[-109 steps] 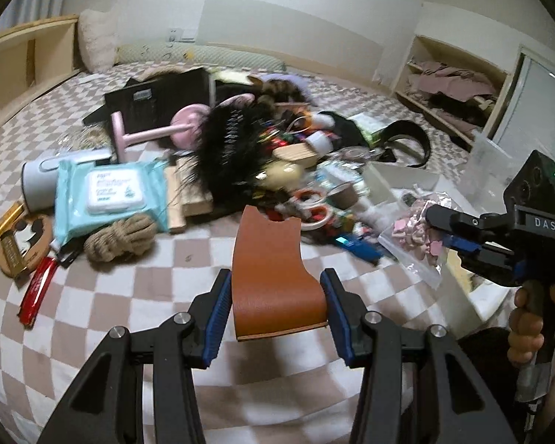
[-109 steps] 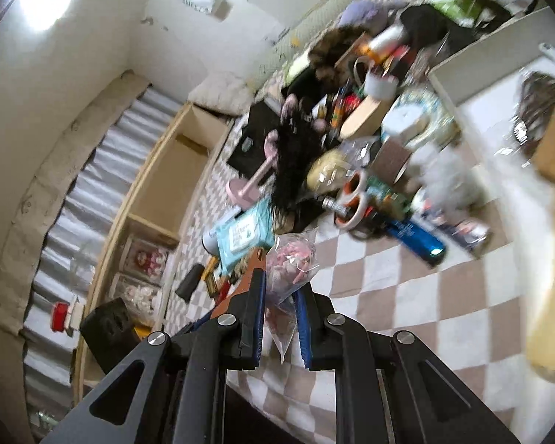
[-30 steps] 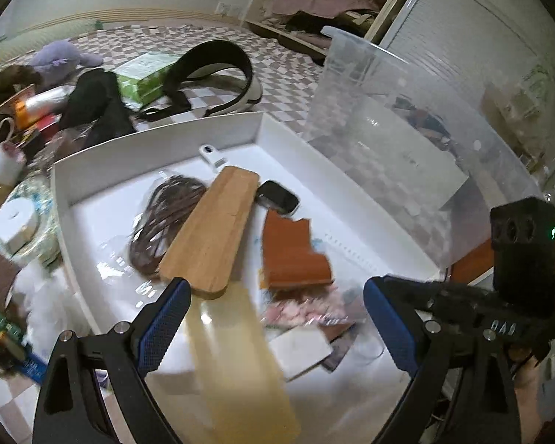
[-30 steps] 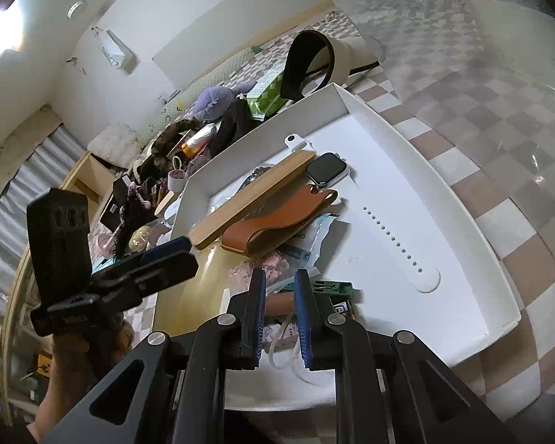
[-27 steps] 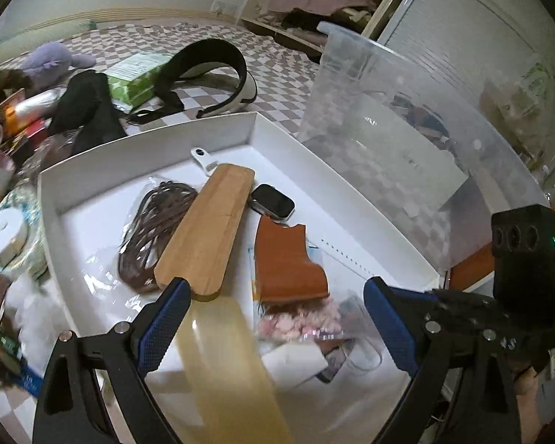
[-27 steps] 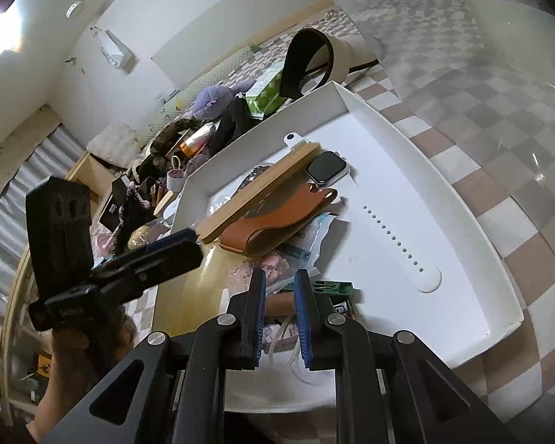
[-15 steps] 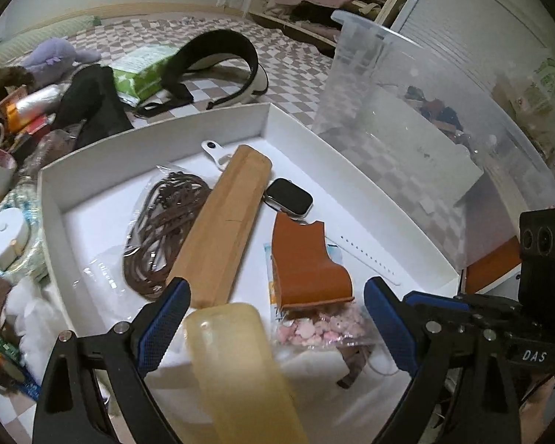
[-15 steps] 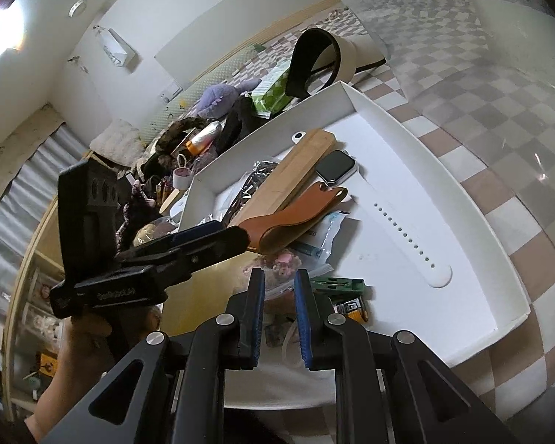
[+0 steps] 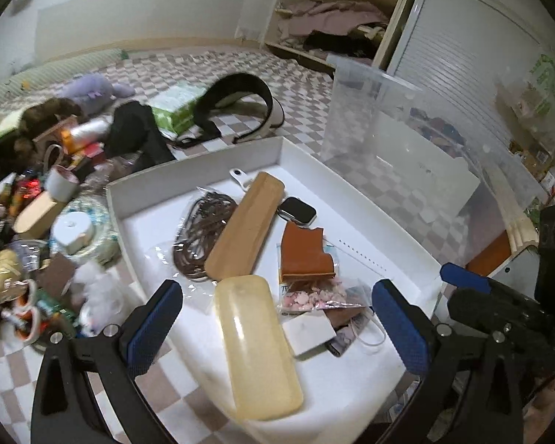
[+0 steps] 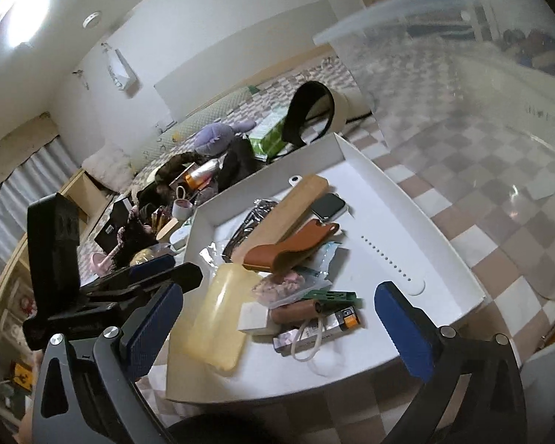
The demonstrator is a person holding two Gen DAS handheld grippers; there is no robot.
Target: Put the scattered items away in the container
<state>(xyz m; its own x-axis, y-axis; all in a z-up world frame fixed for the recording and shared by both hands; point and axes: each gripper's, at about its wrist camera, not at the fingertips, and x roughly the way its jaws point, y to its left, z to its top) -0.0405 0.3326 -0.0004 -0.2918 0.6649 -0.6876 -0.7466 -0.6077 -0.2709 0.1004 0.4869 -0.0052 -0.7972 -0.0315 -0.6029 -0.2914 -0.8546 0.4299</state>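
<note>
A white shallow box (image 9: 388,222) holds a brown leather piece (image 9: 305,253), a wooden board (image 9: 246,227), a bag of pink bits (image 9: 316,296), a brown cord (image 9: 199,229), a smartwatch (image 9: 298,211) and a yellow case (image 9: 257,344). My left gripper (image 9: 275,329) is open and empty above the box's near edge. My right gripper (image 10: 277,329) is open and empty over the same box (image 10: 444,229), above the bag of pink bits (image 10: 281,285) and small items.
A heap of scattered items (image 9: 37,192) lies left of the box on the checkered cover. A clear plastic bin (image 9: 407,140) stands right of the box. A black and white band (image 9: 240,100) lies behind it.
The leather piece and the bag of pink bits were let go into the box. My right gripper has opened. Both grippers have drawn back a little from the box.
</note>
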